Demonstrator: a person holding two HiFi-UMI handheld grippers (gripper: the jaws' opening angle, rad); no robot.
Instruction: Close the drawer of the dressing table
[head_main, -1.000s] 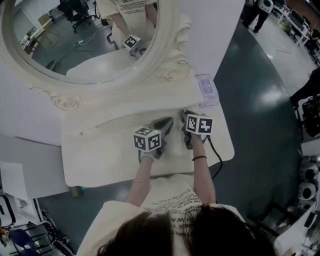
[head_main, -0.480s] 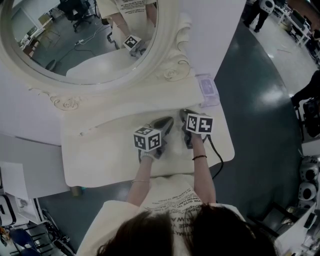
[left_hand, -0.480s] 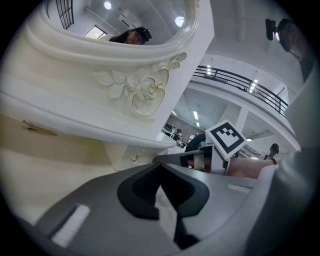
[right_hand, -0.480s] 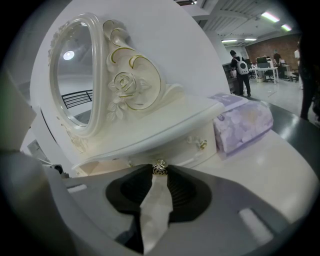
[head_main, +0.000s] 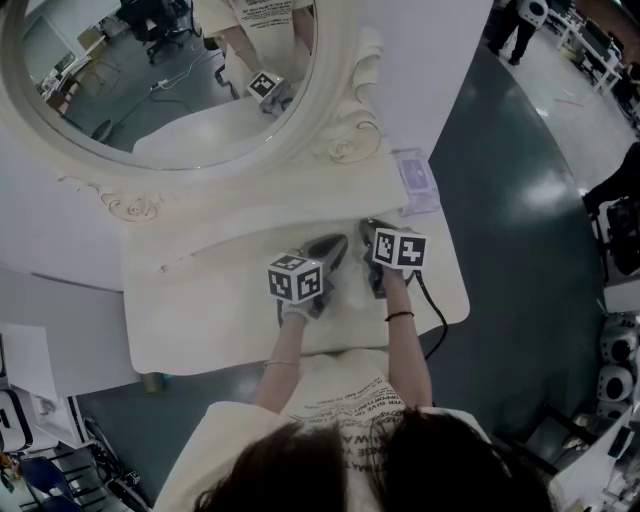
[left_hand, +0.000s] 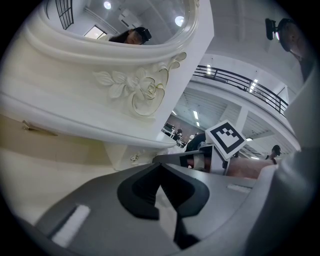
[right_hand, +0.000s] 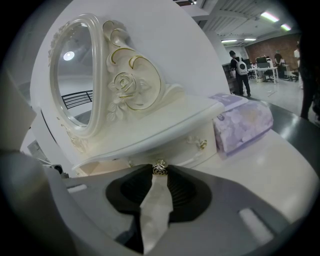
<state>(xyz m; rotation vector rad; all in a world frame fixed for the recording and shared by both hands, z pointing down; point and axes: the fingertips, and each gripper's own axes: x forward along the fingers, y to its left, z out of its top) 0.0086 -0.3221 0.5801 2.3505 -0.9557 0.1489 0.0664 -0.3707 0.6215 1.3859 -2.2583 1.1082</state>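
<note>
The cream dressing table (head_main: 200, 320) carries an oval mirror (head_main: 150, 70) above a low shelf with small drawers. In the right gripper view one drawer (right_hand: 117, 166) stands pulled out a little, its pale inside showing at the left. My right gripper (right_hand: 160, 173) is shut on that drawer's gold knob (right_hand: 160, 167), which sits between the jaw tips. In the head view the right gripper (head_main: 368, 230) reaches under the shelf. My left gripper (head_main: 336, 246) rests beside it on the tabletop; its tips (left_hand: 159, 172) meet, with nothing between them.
A purple tissue pack (head_main: 413, 180) (right_hand: 242, 122) lies at the table's right end, beside a second drawer knob (right_hand: 201, 144). A person's arms and head fill the bottom of the head view. Dark floor surrounds the table, with people and desks far off.
</note>
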